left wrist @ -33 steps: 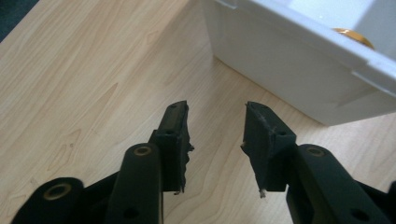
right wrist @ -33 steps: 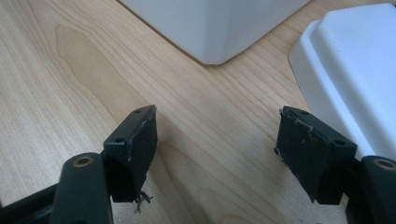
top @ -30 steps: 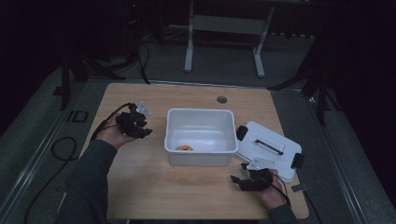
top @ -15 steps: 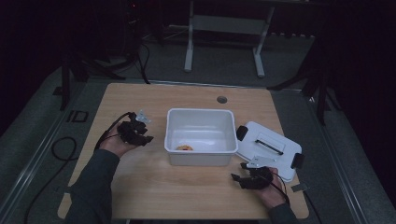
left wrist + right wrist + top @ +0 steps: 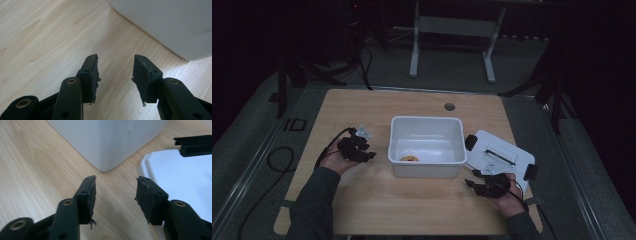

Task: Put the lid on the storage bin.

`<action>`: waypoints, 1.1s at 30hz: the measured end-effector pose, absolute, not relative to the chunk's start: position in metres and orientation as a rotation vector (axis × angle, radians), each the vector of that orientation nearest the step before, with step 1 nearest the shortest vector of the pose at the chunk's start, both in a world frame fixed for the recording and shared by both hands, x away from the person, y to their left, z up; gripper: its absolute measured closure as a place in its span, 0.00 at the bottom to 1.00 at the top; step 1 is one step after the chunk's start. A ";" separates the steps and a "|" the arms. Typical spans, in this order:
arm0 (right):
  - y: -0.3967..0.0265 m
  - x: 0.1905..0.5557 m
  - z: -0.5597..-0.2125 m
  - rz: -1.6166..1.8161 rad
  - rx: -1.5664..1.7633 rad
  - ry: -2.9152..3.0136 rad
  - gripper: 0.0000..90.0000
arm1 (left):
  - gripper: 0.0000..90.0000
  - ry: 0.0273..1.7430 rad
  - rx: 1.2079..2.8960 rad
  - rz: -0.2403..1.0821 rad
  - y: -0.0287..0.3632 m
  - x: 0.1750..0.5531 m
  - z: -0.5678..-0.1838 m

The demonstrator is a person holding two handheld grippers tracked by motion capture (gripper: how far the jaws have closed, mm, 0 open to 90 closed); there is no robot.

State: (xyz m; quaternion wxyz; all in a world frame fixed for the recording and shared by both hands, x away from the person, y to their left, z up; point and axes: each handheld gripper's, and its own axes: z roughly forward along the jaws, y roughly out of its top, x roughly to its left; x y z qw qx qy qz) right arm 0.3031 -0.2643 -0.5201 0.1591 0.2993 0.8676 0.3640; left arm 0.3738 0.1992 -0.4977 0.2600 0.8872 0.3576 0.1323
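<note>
White plastic forms the tub [image 5: 426, 145] at the table's [image 5: 377, 200] middle; a small orange item [image 5: 409, 158] is seen on its floor, too dim to be identified. The left gripper [image 5: 356, 148] is held just left of the tub, parted and empty. The right gripper [image 5: 488, 186], at the tub's right front corner beside the white lid [image 5: 499, 154], has just been closing on nothing. Fitting the lid appears pending; a grasp on its rim is called for.
</note>
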 end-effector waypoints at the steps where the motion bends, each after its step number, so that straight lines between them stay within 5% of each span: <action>1: -0.266 0.304 -0.519 1.027 0.850 2.480 0.57 | 0.62 0.970 2.401 0.357 0.200 0.373 -0.499; 13: -0.282 0.306 -0.506 0.907 0.833 2.479 0.63 | 0.59 0.945 2.361 0.327 0.201 0.368 -0.509; 33: -0.307 0.321 -0.469 0.758 0.792 2.440 0.56 | 0.57 0.926 2.348 0.294 0.200 0.362 -0.527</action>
